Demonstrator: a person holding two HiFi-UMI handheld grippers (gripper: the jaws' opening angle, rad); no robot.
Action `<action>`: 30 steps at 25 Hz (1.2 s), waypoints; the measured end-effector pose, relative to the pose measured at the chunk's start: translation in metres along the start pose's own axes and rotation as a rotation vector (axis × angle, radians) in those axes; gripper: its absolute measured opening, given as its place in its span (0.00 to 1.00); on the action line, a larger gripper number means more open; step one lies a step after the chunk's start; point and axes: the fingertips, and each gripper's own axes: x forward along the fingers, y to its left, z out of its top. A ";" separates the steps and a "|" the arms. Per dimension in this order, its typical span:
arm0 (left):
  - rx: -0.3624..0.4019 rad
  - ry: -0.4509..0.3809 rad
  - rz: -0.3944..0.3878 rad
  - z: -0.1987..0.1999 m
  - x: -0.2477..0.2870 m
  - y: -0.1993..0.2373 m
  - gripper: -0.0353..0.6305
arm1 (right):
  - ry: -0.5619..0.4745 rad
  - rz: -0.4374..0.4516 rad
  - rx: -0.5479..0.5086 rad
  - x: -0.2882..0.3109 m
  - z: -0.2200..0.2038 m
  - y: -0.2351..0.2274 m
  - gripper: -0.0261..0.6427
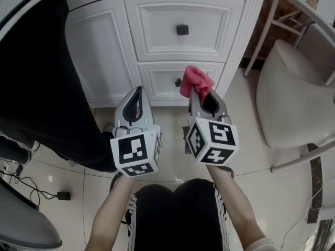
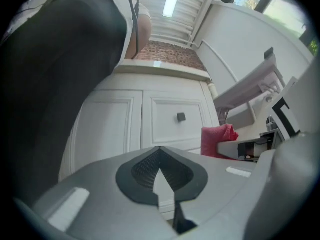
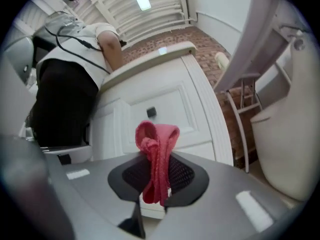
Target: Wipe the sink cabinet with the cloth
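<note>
Cloth (image 1: 196,81), red and bunched, clamped in the right claw (image 1: 197,93), with a crumpled fold standing up past the tips and a short tail hanging down between the ribbed pads. Held in front of the lower drawer (image 1: 157,80) of the white sink cabinet (image 1: 99,51), partly covering that drawer's dark knob (image 1: 178,82) in the head view. Possibly just short of the drawer front, though contact is hard to judge from any view.

Left claw (image 1: 138,92) closed tip to tip on nothing, level with the right one and just to its left. Pointed at the same cabinet, near the seam between door and drawers. Marker cubes (image 1: 137,153) at the near ends of both claws, above bare forearms (image 1: 107,216).

Upper drawer (image 1: 157,30) farther up the cabinet, with a square dark knob (image 1: 182,29) at its middle. Second person in dark clothes (image 1: 36,77) standing close against the cabinet's left side. Pale rounded fixture (image 1: 293,98), perhaps a seat, off to the right, well apart from the cloth. Glossy tiled floor (image 1: 172,127) below both claws, with a black cable and plug (image 1: 64,195) lying at the near left.
</note>
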 end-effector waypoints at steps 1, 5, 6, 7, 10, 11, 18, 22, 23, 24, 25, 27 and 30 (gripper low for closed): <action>-0.013 -0.009 -0.018 0.025 -0.008 -0.006 0.08 | -0.021 0.016 -0.021 -0.014 0.026 0.012 0.13; -0.064 -0.046 -0.090 0.109 -0.064 -0.045 0.08 | -0.089 0.008 -0.049 -0.103 0.098 0.046 0.13; -0.073 -0.083 -0.085 0.126 -0.076 -0.053 0.08 | -0.125 -0.001 -0.076 -0.119 0.109 0.053 0.13; -0.077 -0.126 -0.074 0.140 -0.085 -0.059 0.08 | -0.156 -0.011 -0.115 -0.131 0.115 0.057 0.13; -0.053 -0.205 -0.063 0.152 -0.108 -0.072 0.08 | -0.209 -0.062 -0.162 -0.158 0.126 0.055 0.13; -0.048 -0.208 -0.072 0.150 -0.114 -0.075 0.08 | -0.221 -0.073 -0.157 -0.166 0.130 0.052 0.13; -0.029 -0.235 -0.075 0.141 -0.129 -0.085 0.08 | -0.210 -0.077 -0.140 -0.177 0.129 0.043 0.13; -0.003 -0.209 -0.110 0.144 -0.128 -0.093 0.08 | -0.199 -0.095 -0.075 -0.174 0.124 0.034 0.13; -0.018 -0.210 -0.114 0.145 -0.128 -0.092 0.08 | -0.201 -0.099 -0.066 -0.174 0.124 0.033 0.13; -0.031 -0.214 -0.114 0.145 -0.127 -0.090 0.08 | -0.204 -0.101 -0.065 -0.174 0.124 0.032 0.13; -0.041 -0.219 -0.111 0.145 -0.127 -0.088 0.08 | -0.209 -0.101 -0.068 -0.175 0.125 0.032 0.13; -0.056 -0.223 -0.101 0.144 -0.127 -0.084 0.08 | -0.219 -0.095 -0.084 -0.175 0.127 0.036 0.13; -0.065 -0.220 -0.098 0.143 -0.124 -0.083 0.08 | -0.230 -0.087 -0.108 -0.175 0.130 0.039 0.13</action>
